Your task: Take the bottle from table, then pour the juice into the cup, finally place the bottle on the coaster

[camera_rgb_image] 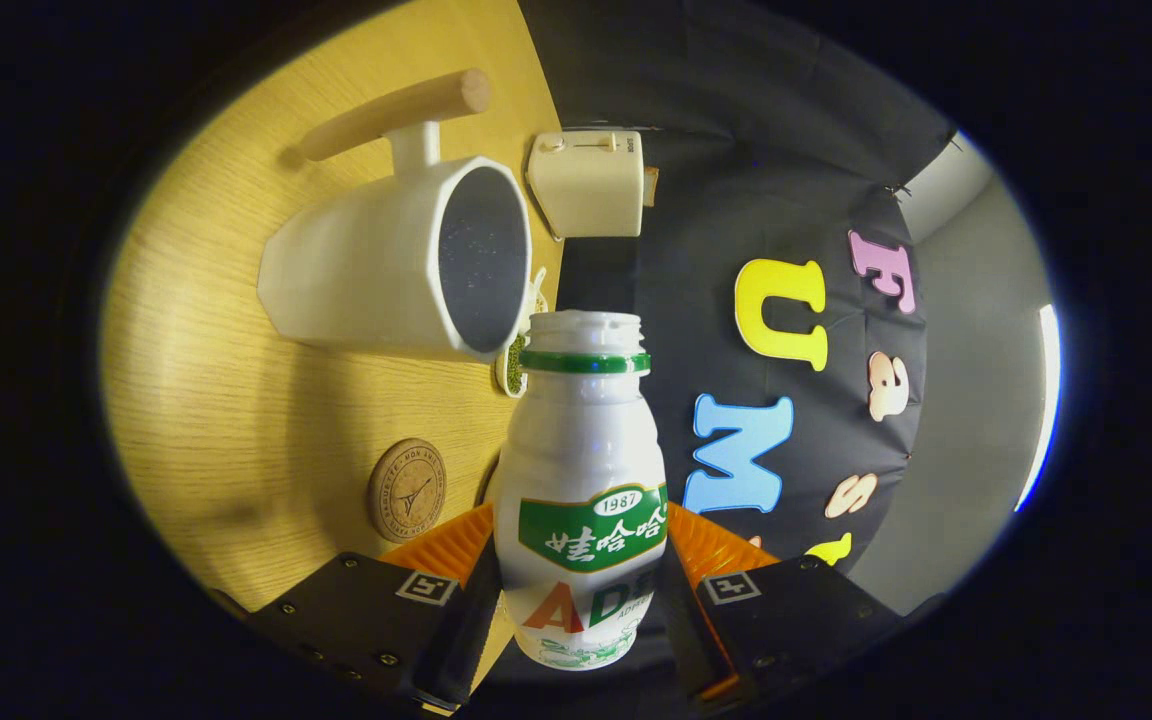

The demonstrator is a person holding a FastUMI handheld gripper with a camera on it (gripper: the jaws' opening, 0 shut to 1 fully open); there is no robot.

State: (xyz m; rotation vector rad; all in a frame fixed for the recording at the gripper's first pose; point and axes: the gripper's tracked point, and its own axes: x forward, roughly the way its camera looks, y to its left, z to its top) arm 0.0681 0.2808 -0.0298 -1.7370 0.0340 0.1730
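My table [226,400] is pale wood with a straight grain. On it stands a white cup [386,265] with a wooden handle. Near it lies a round cork coaster [407,489]. Beyond the cup sits a cream toaster [588,183], and a small dish of green bits [516,360] peeks out beside the cup.

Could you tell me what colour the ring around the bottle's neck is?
Green, in the gripper view: bottle.
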